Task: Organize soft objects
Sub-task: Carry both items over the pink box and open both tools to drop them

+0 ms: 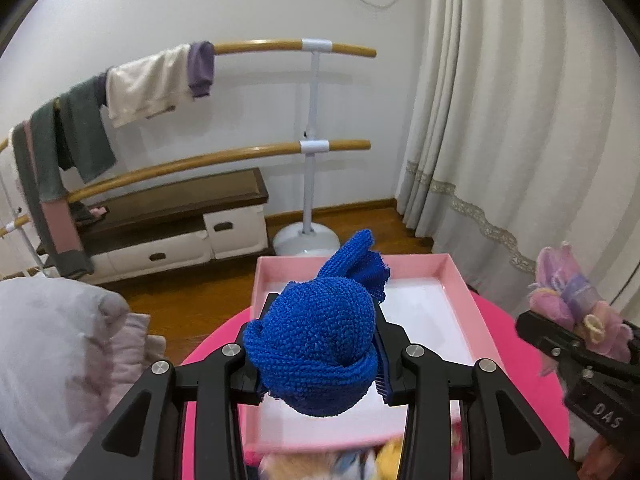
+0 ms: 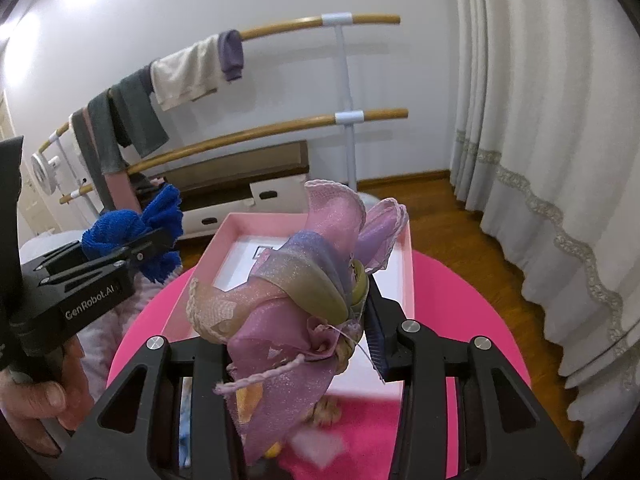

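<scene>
Ahead of both hand-held grippers the pink box (image 1: 456, 280) lies open, its white floor bare, so there is room to go down inside, bounded by low pink walls. The left hand-held gripper (image 1: 320, 364) has the grey cushion (image 1: 52, 360) crowding its left side, and the right hand-held gripper (image 2: 304, 340) close on its right. Right of the right one, open air above the pink table (image 2: 472, 320), then the curtain (image 2: 540, 140). Beyond the box stands the barre rack (image 1: 312, 148), draped with cloths (image 1: 148, 84).
</scene>
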Demonstrator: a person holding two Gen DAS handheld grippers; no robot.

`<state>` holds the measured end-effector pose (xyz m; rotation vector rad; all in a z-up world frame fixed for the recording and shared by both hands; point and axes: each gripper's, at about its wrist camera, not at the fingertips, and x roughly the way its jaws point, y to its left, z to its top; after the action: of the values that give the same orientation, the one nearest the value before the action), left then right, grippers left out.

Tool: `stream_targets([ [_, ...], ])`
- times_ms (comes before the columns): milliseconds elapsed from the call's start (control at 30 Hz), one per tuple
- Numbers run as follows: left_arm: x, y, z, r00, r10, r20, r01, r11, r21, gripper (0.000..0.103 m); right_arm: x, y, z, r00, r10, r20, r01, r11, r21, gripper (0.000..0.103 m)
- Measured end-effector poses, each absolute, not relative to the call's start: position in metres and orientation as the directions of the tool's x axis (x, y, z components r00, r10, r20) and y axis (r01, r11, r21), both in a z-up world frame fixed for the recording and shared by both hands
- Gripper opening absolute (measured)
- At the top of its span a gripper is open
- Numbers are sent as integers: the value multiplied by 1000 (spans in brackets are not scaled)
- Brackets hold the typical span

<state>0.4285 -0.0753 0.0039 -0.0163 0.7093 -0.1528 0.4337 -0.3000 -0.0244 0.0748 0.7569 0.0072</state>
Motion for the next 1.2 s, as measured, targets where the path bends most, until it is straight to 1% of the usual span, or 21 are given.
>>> stream_targets([
  [333, 568, -101, -21, 631, -186, -753, 159, 981, -108, 37, 535, -340, -65, 609, 54, -791, 42, 994, 100, 37],
  [433, 615, -109, -33, 591, -186, -785, 155, 981, -115, 37, 552, -347, -81, 576, 59, -815, 49, 993, 106, 37],
  [600, 683, -114, -42, 559, -189, -807, 154, 980, -123, 37, 570, -353, -100, 544, 69, -837, 47, 993, 112, 37],
  [667, 700, -116, -49, 549, -190, -814, 151, 980, -126, 37, 574, -354, -107, 531, 66, -845, 51, 993, 109, 38],
  [733, 716, -119, -56, 542, -182, -821, 148, 982, -120, 40, 579, -356, -112, 521, 64, -851, 56, 993, 108, 38],
  [833, 719, -123, -63, 536, -182, -824, 153, 981, -117, 42, 584, -361, -122, 503, 58, -862, 69, 992, 108, 38],
  [933, 721, -125, -65, 531, -175, -829, 150, 982, -111, 51, 589, -365, -129, 492, 60, -868, 80, 990, 114, 42],
  [967, 707, -127, -66, 533, -174, -828, 149, 983, -110, 57, 590, -366, -132, 488, 58, -871, 85, 990, 113, 42],
  [1000, 711, -128, -65, 534, -174, -827, 153, 982, -108, 65, 590, -367, -133, 484, 57, -873, 89, 989, 114, 45],
  [1033, 708, -129, -63, 538, -171, -826, 155, 983, -103, 70, 592, -367, -135, 481, 59, -875, 94, 989, 118, 47],
  [1067, 697, -128, -63, 542, -169, -823, 157, 983, -99, 79, 592, -368, -137, 478, 60, -876, 99, 988, 122, 53],
  [1100, 693, -127, -61, 549, -164, -820, 154, 984, -93, 85, 592, -369, -137, 477, 60, -877, 104, 987, 125, 55],
  [1133, 694, -124, -57, 559, -158, -814, 144, 985, -92, 87, 591, -370, -137, 480, 61, -875, 109, 986, 129, 59],
  [1167, 690, -120, -54, 565, -156, -810, 134, 986, -96, 91, 589, -371, -136, 487, 63, -871, 116, 984, 136, 70],
  [1200, 679, -116, -55, 570, -159, -806, 130, 986, -102, 95, 587, -373, -135, 495, 62, -867, 126, 982, 142, 84],
])
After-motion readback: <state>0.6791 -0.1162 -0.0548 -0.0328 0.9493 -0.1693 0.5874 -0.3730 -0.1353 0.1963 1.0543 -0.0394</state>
